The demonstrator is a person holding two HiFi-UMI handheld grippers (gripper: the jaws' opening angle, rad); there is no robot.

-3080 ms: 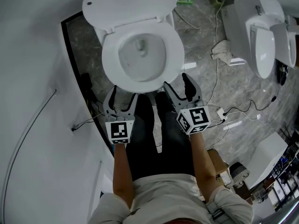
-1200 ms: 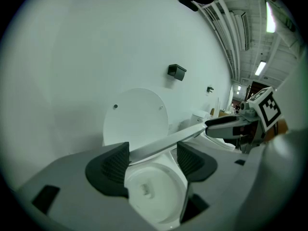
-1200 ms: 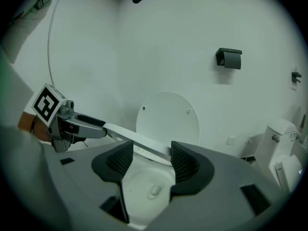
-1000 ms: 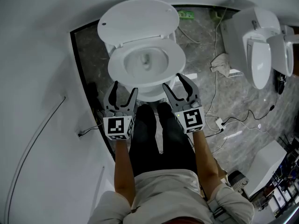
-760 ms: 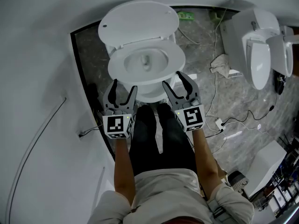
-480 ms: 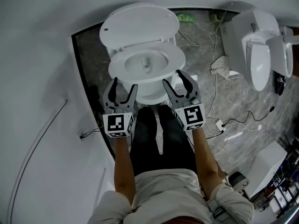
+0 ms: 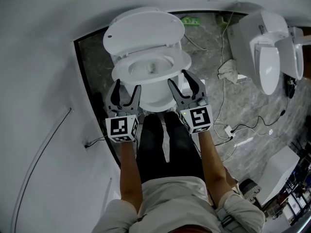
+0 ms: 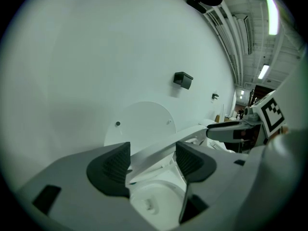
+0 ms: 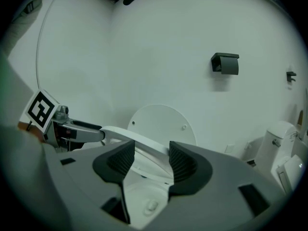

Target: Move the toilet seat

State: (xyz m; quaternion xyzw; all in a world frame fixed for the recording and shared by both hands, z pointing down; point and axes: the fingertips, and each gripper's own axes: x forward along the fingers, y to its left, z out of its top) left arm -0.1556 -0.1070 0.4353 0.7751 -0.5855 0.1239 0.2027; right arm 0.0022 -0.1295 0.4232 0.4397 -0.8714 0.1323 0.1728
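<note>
The white toilet has its lid (image 7: 143, 30) standing up at the back. Its seat ring (image 7: 150, 79) is tilted, the front raised off the bowl. My left gripper (image 7: 126, 88) is at the seat's front left and my right gripper (image 7: 180, 80) at its front right, both pointing forward under the rim. In the left gripper view the seat (image 8: 163, 146) crosses the wide gap of the left gripper (image 8: 151, 160) on a slant. In the right gripper view the seat (image 9: 139, 141) crosses the gap of the right gripper (image 9: 151, 160) the same way. I see no pad pressing on it.
A second toilet (image 7: 269, 47) stands at the right. A rag (image 7: 228, 69) and cables (image 7: 228, 106) lie on the grey stone floor. A white wall curves along the left. A dark holder (image 9: 225, 63) hangs on the wall behind. The person's legs are just below the grippers.
Both grippers have moved forward and up at the seat's front edge. The seat's front has lifted off the bowl, where it lay flat three seconds ago.
</note>
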